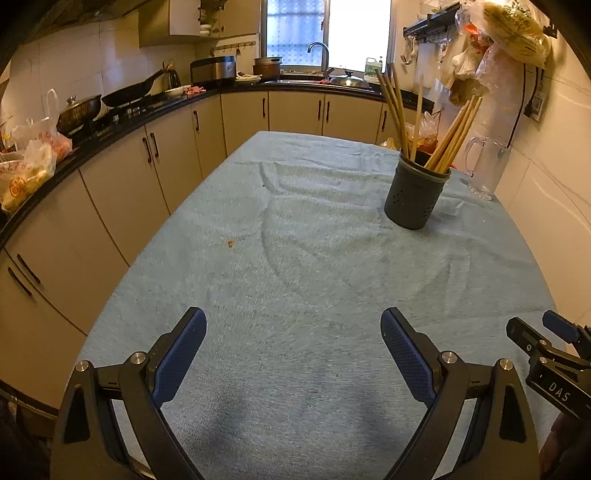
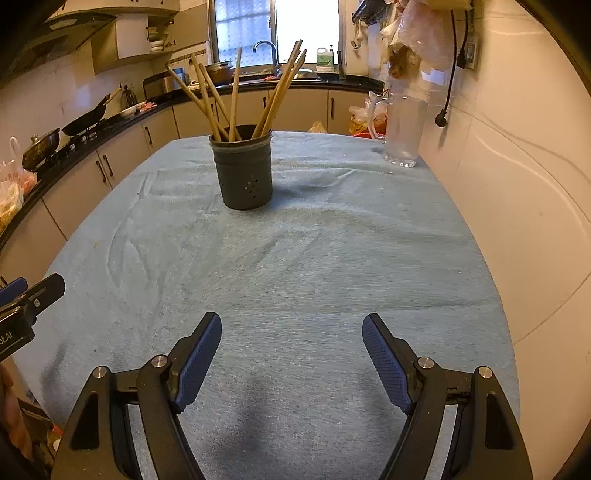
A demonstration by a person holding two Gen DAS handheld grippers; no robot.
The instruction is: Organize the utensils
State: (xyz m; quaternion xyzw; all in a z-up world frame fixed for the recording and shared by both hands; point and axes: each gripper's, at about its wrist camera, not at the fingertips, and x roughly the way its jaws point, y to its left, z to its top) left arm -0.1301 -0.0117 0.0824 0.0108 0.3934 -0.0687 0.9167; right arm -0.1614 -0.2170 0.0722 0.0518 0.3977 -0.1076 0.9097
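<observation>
Home kitchen; wok (image 1: 129,90), sink tap (image 1: 319,51), cabinets (image 1: 295,110)

Your left claw (image 1: 293,332) hangs over the near part of the counter (image 1: 295,258), and your right claw (image 2: 291,338) is just beside it on its right, over the same near edge. The holder (image 2: 245,173) stands on the counter well ahead of both claws: ahead and to the right of the left one, ahead and a little to the left of the right one. The chopsticks (image 2: 229,99) stand inside the holder and lean outward to both sides. Behind the holder and further right, near the wall, the jug (image 2: 402,129) stands on the counter. To the left of your claws, the kitchen worktop (image 1: 122,118) runs along the room, with a wok (image 1: 133,90) and a pot (image 1: 77,110) on it. Far ahead, behind everything, is the sink tap (image 1: 319,51) under the window (image 1: 325,33).
</observation>
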